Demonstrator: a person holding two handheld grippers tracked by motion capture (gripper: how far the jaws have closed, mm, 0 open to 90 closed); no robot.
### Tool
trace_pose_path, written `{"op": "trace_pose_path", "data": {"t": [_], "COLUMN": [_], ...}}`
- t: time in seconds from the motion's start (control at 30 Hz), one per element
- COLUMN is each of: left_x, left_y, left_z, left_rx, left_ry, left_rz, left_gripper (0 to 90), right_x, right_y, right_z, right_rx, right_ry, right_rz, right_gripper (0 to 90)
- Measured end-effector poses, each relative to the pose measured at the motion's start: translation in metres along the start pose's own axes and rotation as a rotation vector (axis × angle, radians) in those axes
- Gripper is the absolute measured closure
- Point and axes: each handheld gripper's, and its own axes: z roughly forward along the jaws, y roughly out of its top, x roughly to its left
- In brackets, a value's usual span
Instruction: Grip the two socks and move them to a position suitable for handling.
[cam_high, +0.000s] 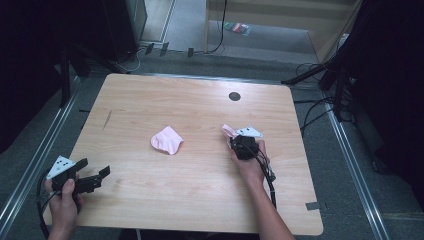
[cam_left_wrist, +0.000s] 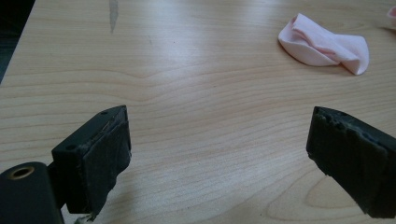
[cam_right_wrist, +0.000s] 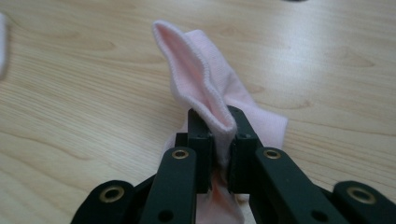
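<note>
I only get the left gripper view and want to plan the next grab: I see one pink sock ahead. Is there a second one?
Observer: Yes, a second sock lies right of the first sock, pinched in the right gripper.
Operator: Is it fully gripped?
Observer: The jaws are shut on its cuff edge, which stands up between them.
Operator: Where is my gripper on the table?
Observer: The left gripper, jaws open, sits over the table's near left corner, apart from both socks.
</note>
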Motion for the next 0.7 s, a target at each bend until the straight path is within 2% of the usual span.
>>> {"op": "trace_pose_path", "data": {"t": [0.13, 0.3, 0.4, 0.5, 0.57, 0.6, 0.7], "left_x": [-0.002, -0.003, -0.007, -0.019, -0.029, -0.035, -0.054], "left_y": [0.000, 0.002, 0.006, 0.011, 0.013, 0.014, 0.017], "left_z": [0.000, -0.001, -0.004, -0.006, -0.006, -0.006, -0.005], "left_rx": [0.002, 0.001, -0.019, -0.040, -0.043, -0.047, -0.054], "left_ry": [0.020, 0.053, 0.055, 0.046, 0.027, 0.016, -0.018], "left_rz": [0.013, 0.017, 0.008, 0.022, 0.043, 0.049, 0.071], "left_gripper": [6.7, 6.7, 6.7, 6.7, 6.6, 6.7, 6.7], "right_x": [0.008, 0.019, 0.027, 0.042, 0.045, 0.050, 0.063], "right_y": [0.004, 0.008, 0.007, 0.002, 0.001, -0.001, -0.008], "right_z": [-0.021, -0.051, -0.066, -0.080, -0.083, -0.086, -0.093], "right_rx": [-0.039, -0.084, -0.097, -0.094, -0.094, -0.094, -0.096], "right_ry": [0.017, 0.014, 0.053, 0.094, 0.084, 0.065, 0.057], "right_rz": [-0.006, 0.027, 0.043, 0.050, 0.045, 0.047, 0.042], "right_gripper": [83.2, 83.0, 82.9, 82.7, 82.5, 82.2, 81.3]}}
